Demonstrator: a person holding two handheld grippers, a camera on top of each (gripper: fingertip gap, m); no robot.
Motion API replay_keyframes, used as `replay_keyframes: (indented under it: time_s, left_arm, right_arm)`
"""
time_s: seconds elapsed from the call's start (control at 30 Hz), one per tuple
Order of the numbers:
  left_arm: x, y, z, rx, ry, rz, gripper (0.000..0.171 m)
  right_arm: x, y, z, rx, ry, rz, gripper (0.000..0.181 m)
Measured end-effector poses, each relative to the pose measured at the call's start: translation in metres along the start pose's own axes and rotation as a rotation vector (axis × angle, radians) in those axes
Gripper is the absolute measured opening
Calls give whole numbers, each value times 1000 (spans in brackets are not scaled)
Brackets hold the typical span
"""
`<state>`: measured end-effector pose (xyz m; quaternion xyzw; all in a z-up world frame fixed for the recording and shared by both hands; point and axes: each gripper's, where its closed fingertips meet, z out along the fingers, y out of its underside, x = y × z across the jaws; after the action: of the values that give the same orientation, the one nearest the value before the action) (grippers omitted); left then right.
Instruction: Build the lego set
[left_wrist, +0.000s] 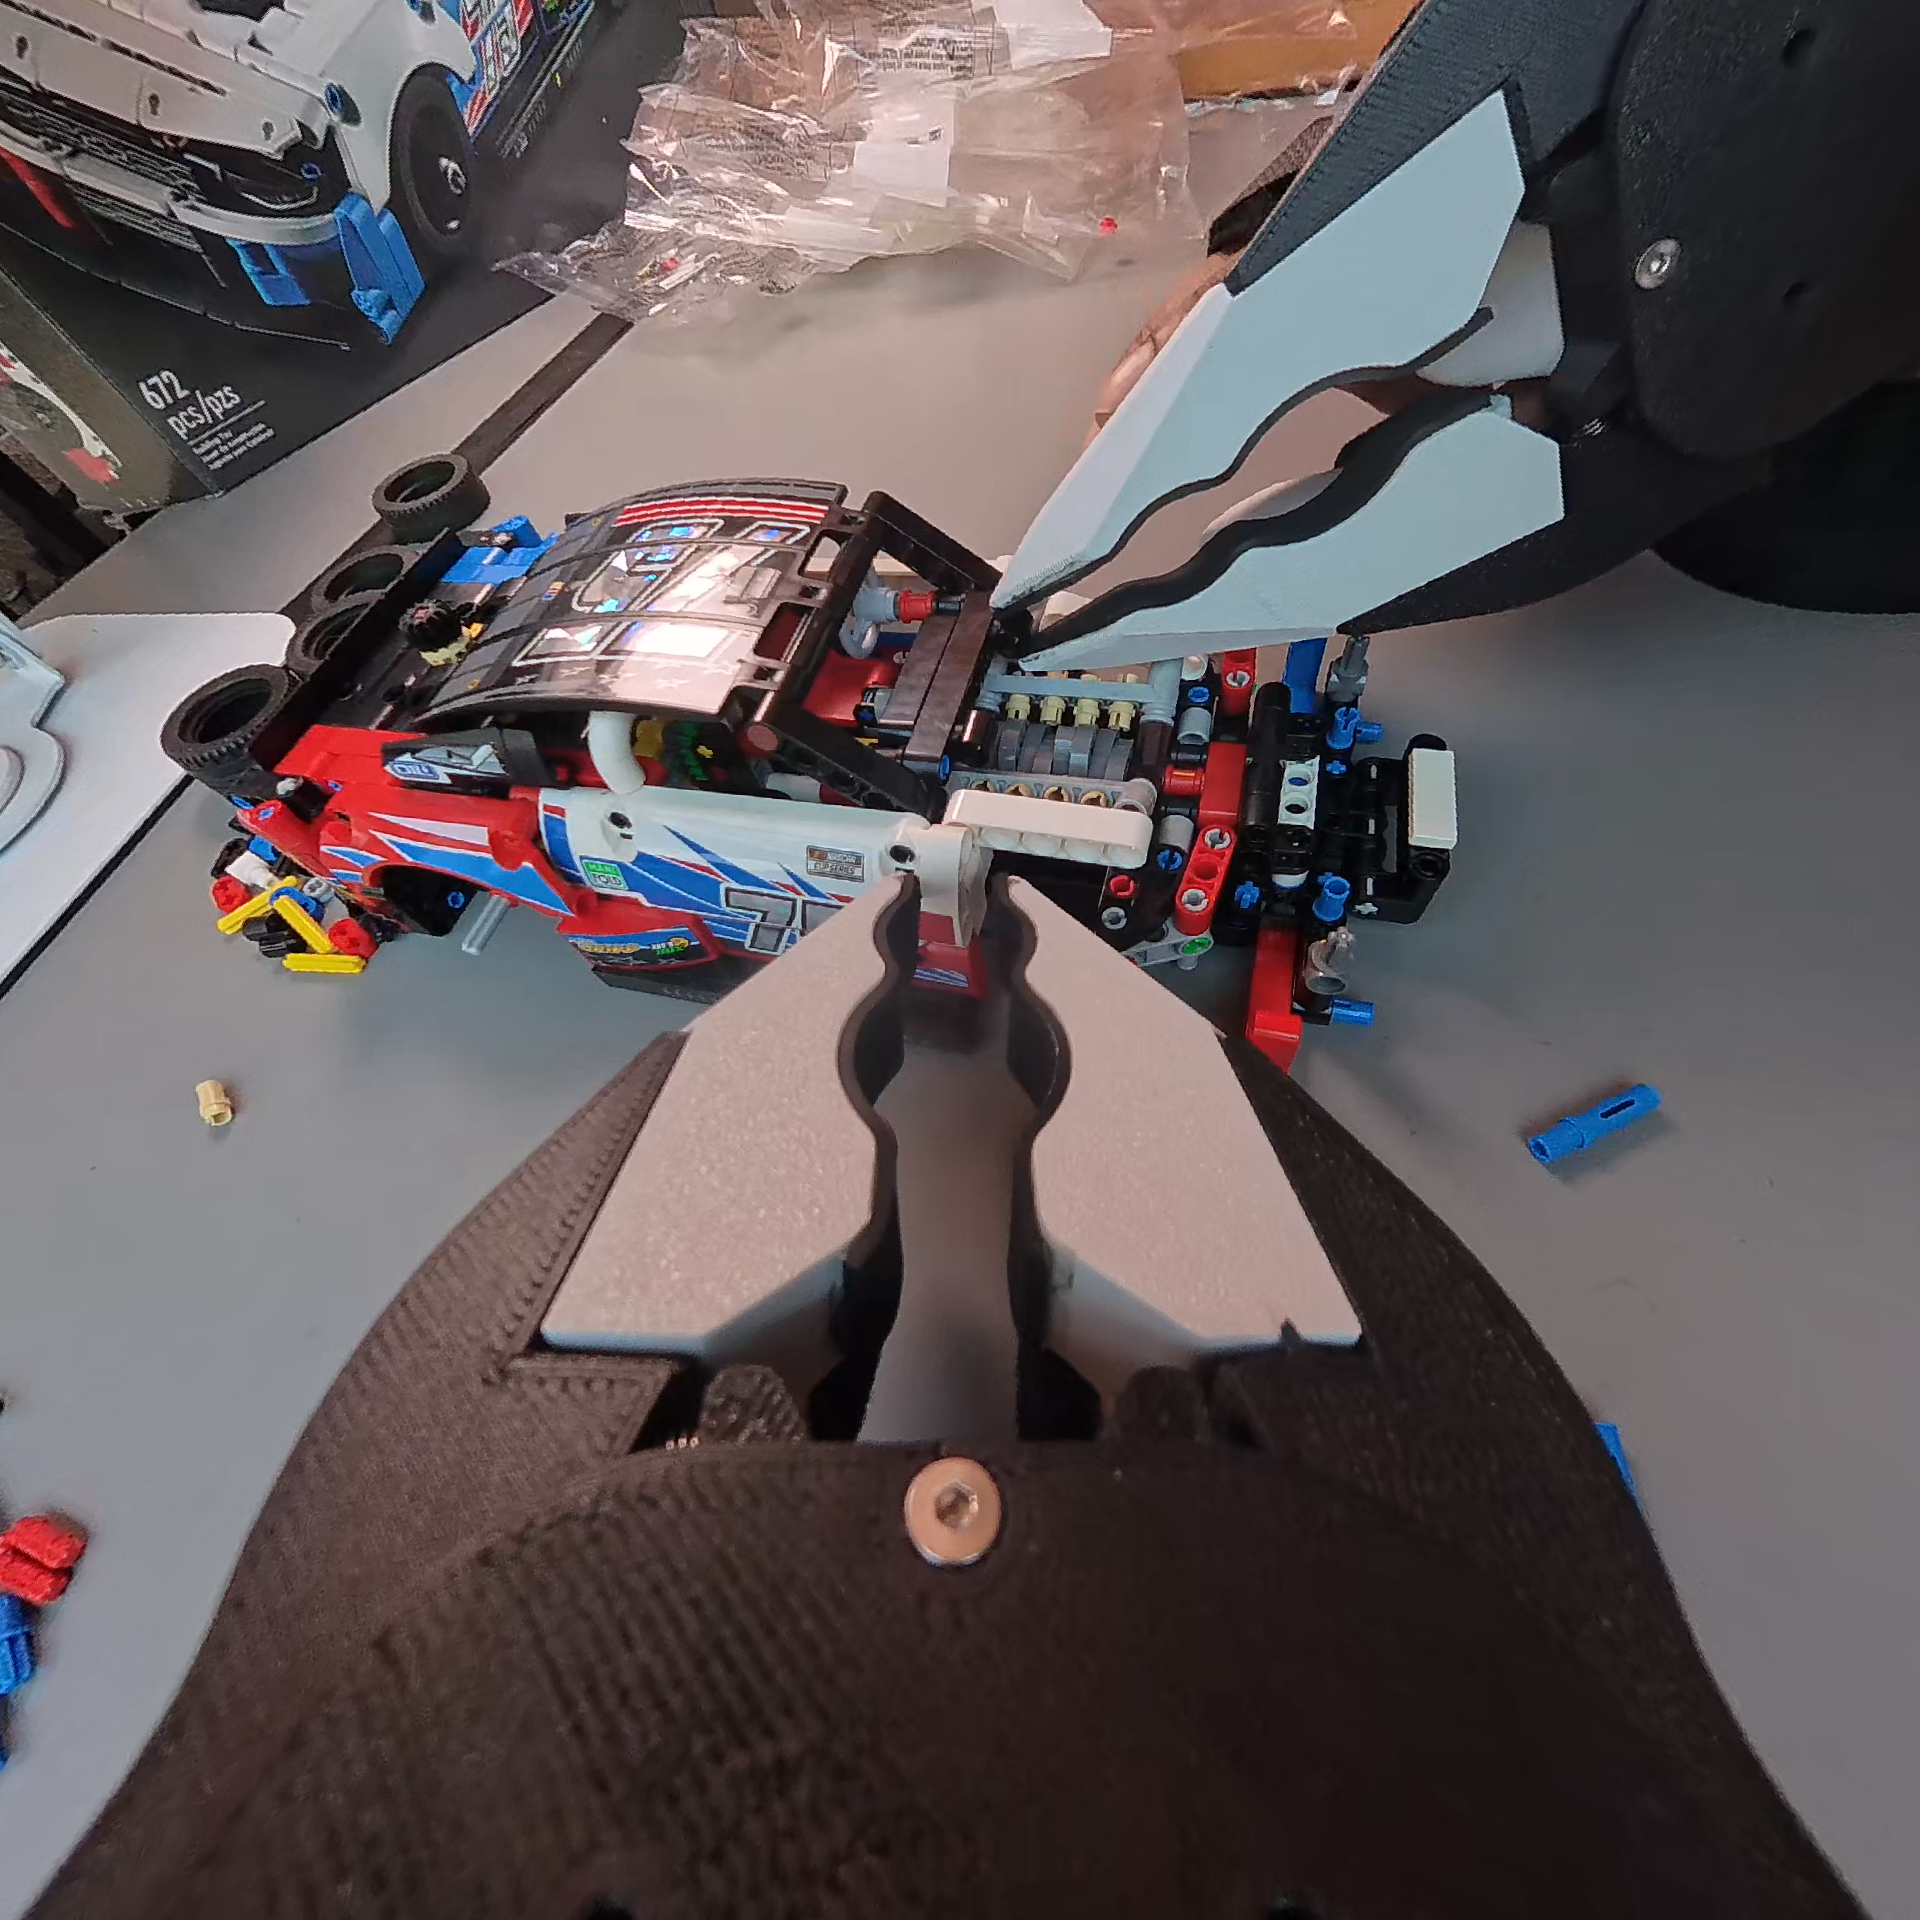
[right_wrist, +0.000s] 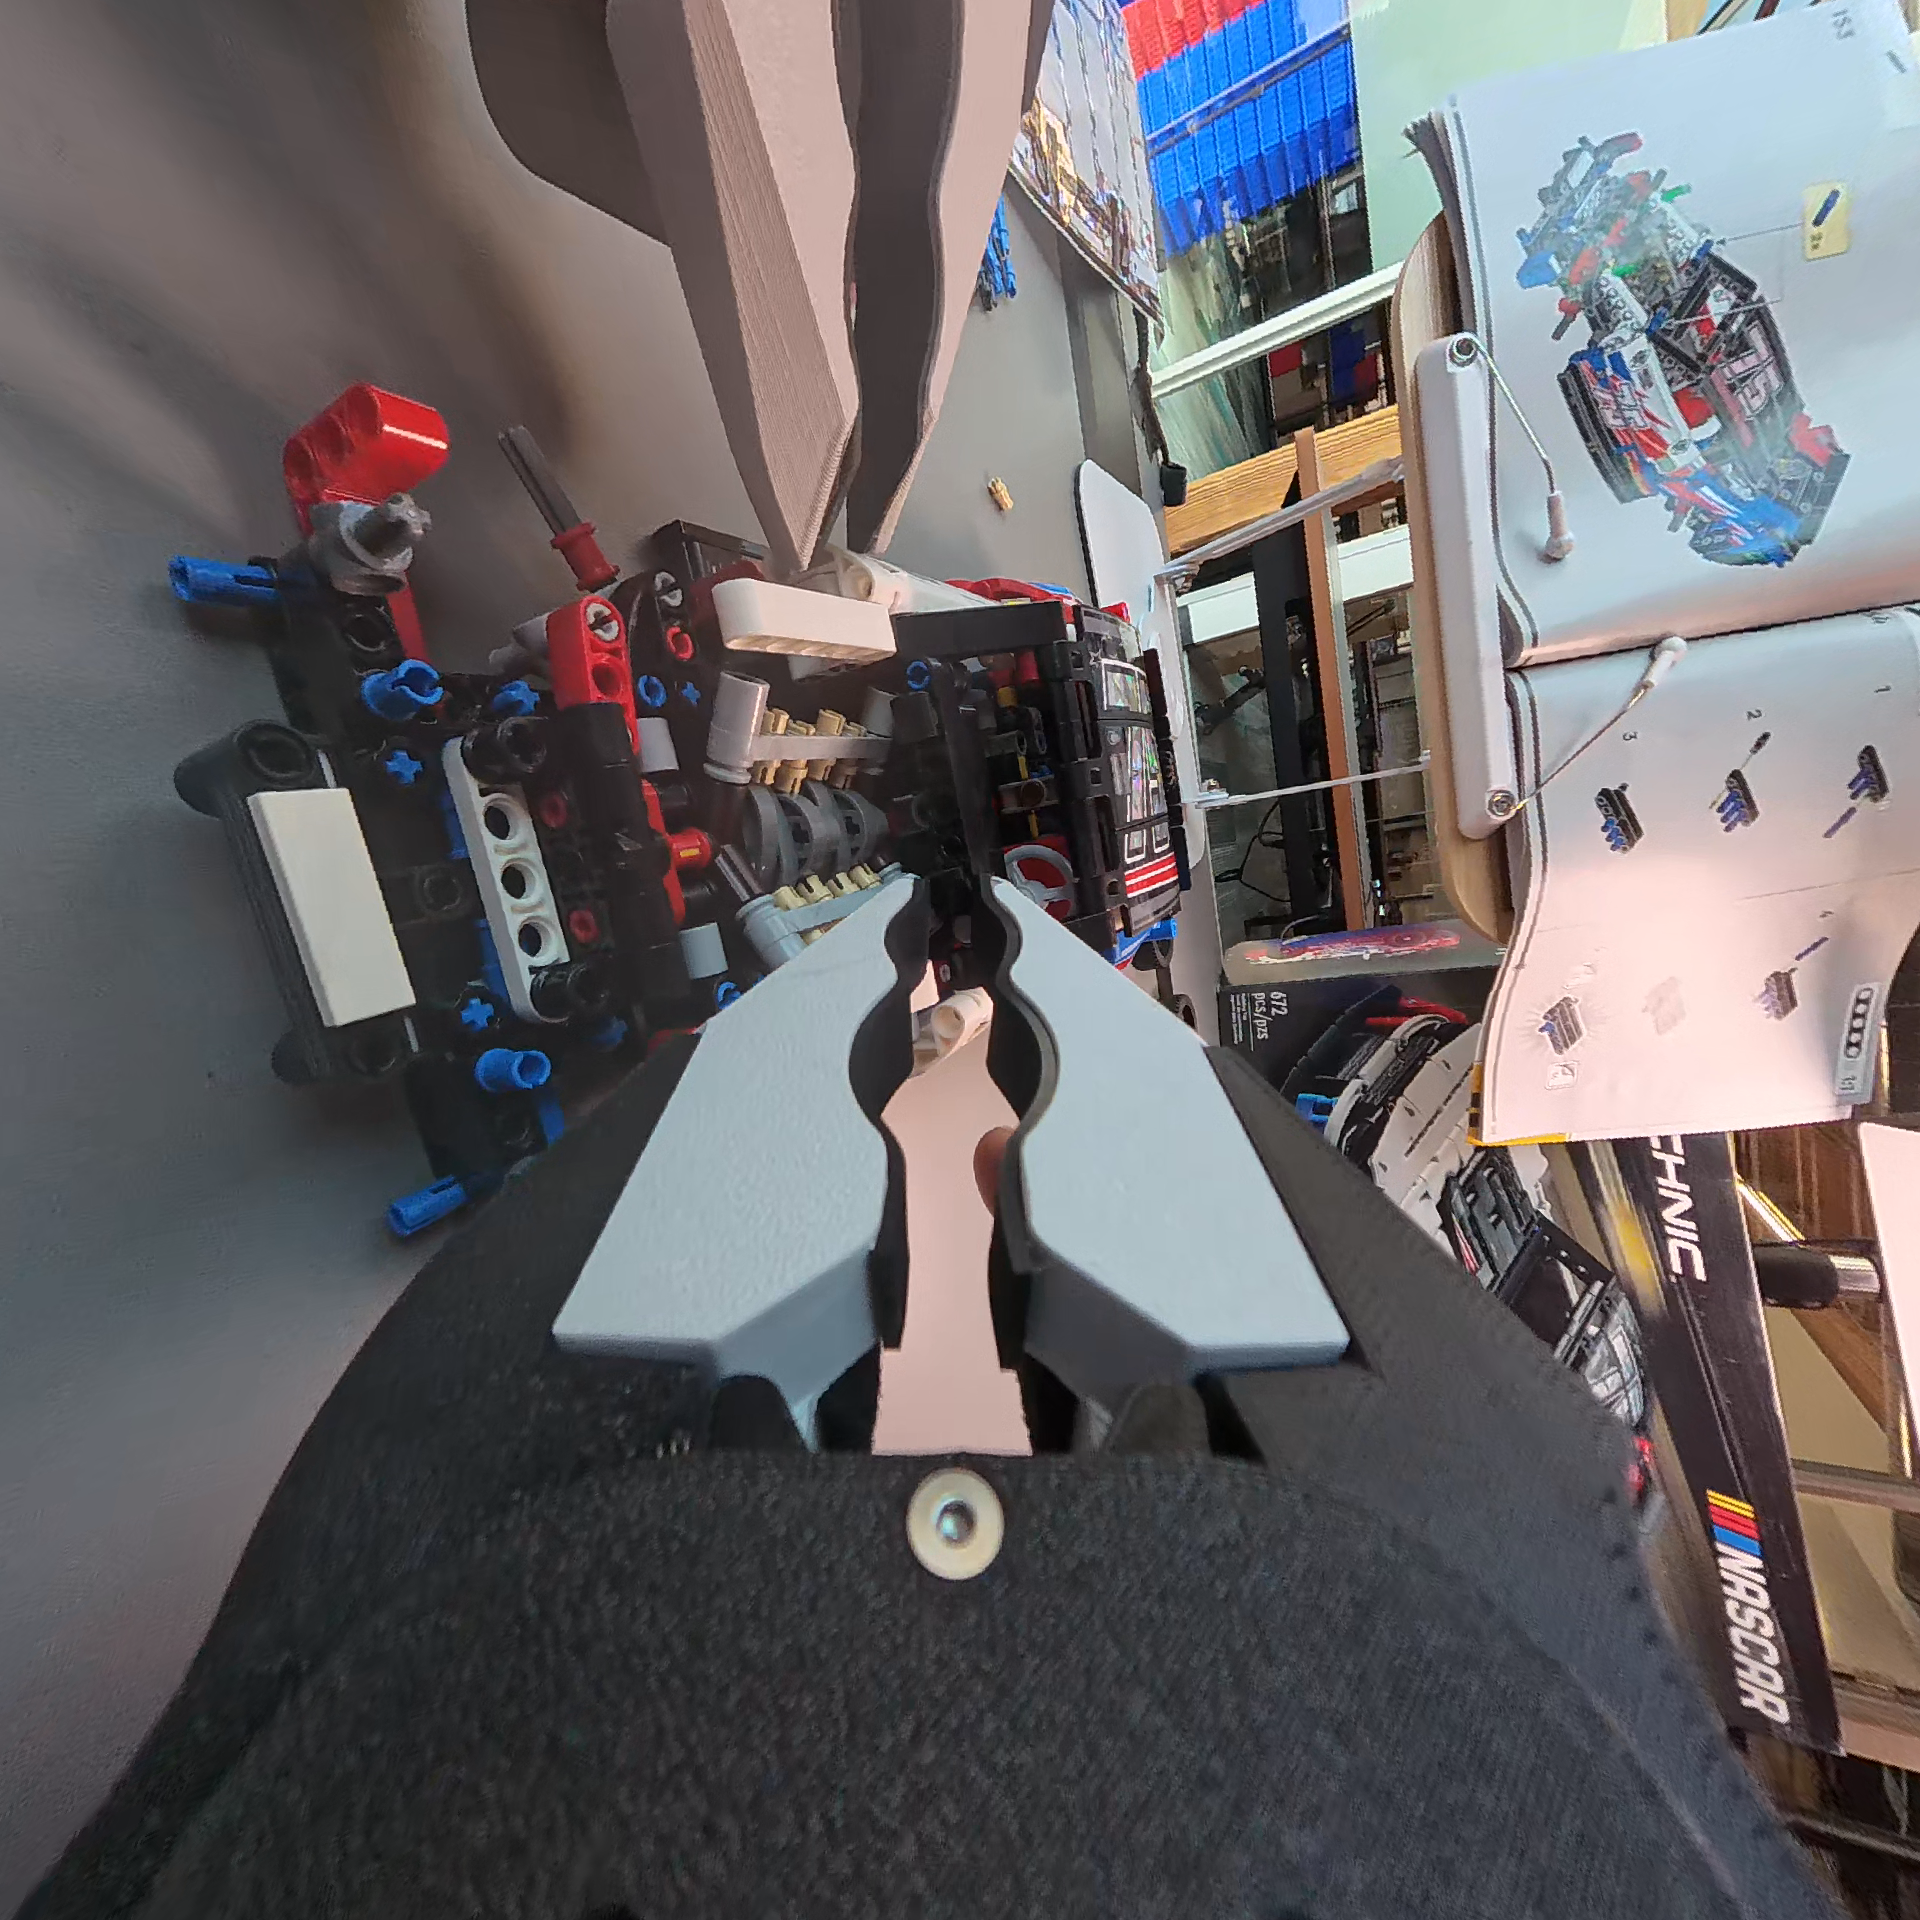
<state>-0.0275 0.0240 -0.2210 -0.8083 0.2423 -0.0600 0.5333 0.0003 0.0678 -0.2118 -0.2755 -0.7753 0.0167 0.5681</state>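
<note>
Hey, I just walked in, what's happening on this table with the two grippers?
A person is building a lego race car on a grey table with two handheld grippers. The left gripper is closed around a white connector piece on the car's near side. The right gripper pinches the black frame behind the roof, above the exposed engine. Four black tyres and loose pins lie around the car; the instruction booklet stands open nearby.
</note>
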Motion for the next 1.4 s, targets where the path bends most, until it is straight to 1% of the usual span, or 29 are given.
replay_keyframes:
  time_s: [0.3,0.4,0.5,0.53,0.6,0.67,0.7,0.73,0.8,0.87,0.93,1.03,1.2,1.3,1.4]
  left_arm:
    - [0,0,0,0,3,-1,12]
    - [1,1,0,-5,5,4,13]
    - [-1,1,-3,-10,3,13,14]
    - [-2,1,-5,-7,2,15,14]
    - [-3,0,-10,1,11,14,14]
    - [-5,0,-15,6,15,8,15]
    - [-7,1,-16,7,11,6,15]
    - [-8,0,-17,7,10,4,15]
    - [-8,-2,-18,11,13,2,15]
    - [-4,-2,-18,4,27,17,15]
    - [3,0,-18,-14,58,51,15]
    - [12,1,-21,-31,97,86,16]
    - [18,2,-22,-48,133,74,17]
    - [22,-2,-24,-38,154,53,17]
    - [26,-6,-27,-26,184,14,15]
  right_arm:
    - [1,-2,-2,21,-45,-58,10]
    - [7,-11,-10,55,-77,42,9]
    - [3,-25,-22,92,-151,155,10]
    - [-3,-30,-28,107,-201,198,9]
    - [-28,-44,-42,137,-370,316,10]
    - [-63,-62,-64,153,-624,481,14]
    - [-78,-69,-74,139,-731,560,17]
    - [-87,-73,-79,117,-777,628,17]
    - [-102,-79,-84,79,-837,691,18]
    - [-110,-76,-79,19,-819,673,19]
    - [-109,-76,-76,-10,-803,660,17]
    - [-112,-77,-72,-49,-816,637,16]
    - [-114,-78,-69,-94,-829,612,10]
    - [-115,-80,-70,-89,-843,601,3]
    - [-114,-78,-68,-87,-846,629,2]
